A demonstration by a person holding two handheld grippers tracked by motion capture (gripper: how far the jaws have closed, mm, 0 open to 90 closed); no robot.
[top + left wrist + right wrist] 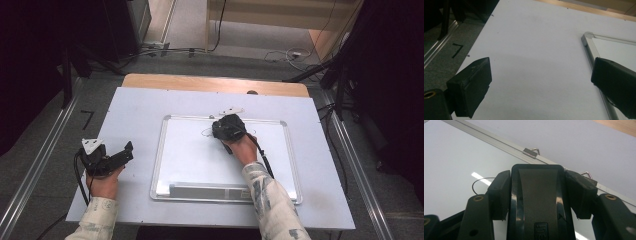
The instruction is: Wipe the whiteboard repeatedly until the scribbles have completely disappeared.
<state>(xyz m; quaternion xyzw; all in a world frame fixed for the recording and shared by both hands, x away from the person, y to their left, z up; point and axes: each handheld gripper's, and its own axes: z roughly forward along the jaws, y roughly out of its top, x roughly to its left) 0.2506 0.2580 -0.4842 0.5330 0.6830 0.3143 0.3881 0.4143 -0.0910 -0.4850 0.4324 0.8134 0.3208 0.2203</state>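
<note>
- From the high view, I am watching the right gripper (229, 128) working over the far middle of the whiteboard (192, 165), which is lying flat on the pale table (135, 107). A faint drawn loop (206, 132) is showing just to the left of the gripper. The left gripper (117, 156) is resting on the table near the left edge, well apart from the board, and taking no part in the wiping as far as I can judge.
- In the left gripper view, I am seeing its two black jaws standing wide apart with nothing between them, only bare table; the board's metal corner (587, 37) is lying off to the right.
- In the right gripper view, I am seeing the jaws pressing closed on both sides of a black eraser (537, 200), which is pointing toward the board's far frame (499, 143). Two hanging clips (531, 152) are sitting on that frame. A thin dark curved line (477, 183) is remaining on the white surface to the left of the eraser.
- My judgement: the eraser is already in hand and down at the board, and most of the surface is looking clean, so the job is seeming well advanced. What is left is passing the eraser leftward over that remaining loop; I cannot tell whether marks are hiding under the gripper.
</note>
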